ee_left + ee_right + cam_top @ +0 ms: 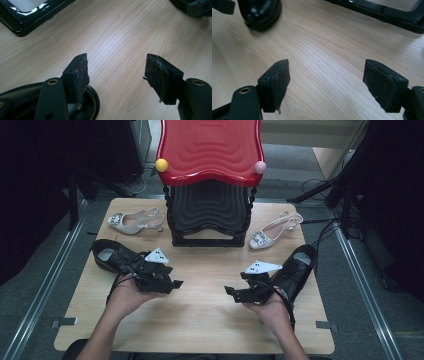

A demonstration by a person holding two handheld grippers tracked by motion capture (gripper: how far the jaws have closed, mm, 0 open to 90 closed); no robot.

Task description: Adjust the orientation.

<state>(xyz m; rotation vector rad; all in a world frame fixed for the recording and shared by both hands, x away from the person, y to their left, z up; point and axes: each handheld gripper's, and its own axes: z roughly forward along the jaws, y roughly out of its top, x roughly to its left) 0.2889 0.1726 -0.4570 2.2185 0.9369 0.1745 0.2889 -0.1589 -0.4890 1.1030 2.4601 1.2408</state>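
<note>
Two hands hold my grippers low over a wooden table (200, 315). My left gripper (175, 283) stands open with nothing between its jaws, beside the left black shoe (107, 255). In the left gripper view its jaws are wide apart (116, 75) over bare wood, with that shoe's toe (93, 100) under the left jaw. My right gripper (229, 291) is open and empty too, beside the right black shoe (300, 265). In the right gripper view its jaws (327, 80) frame bare wood, and the left black shoe's toe (260, 12) lies farther off.
A shoe rack with a red top shelf (210, 150) and a black lower shelf (210, 210) stands at the table's back middle. A white heeled sandal (135, 221) lies to its left and another (272, 232) to its right. Dark floor and cables surround the table.
</note>
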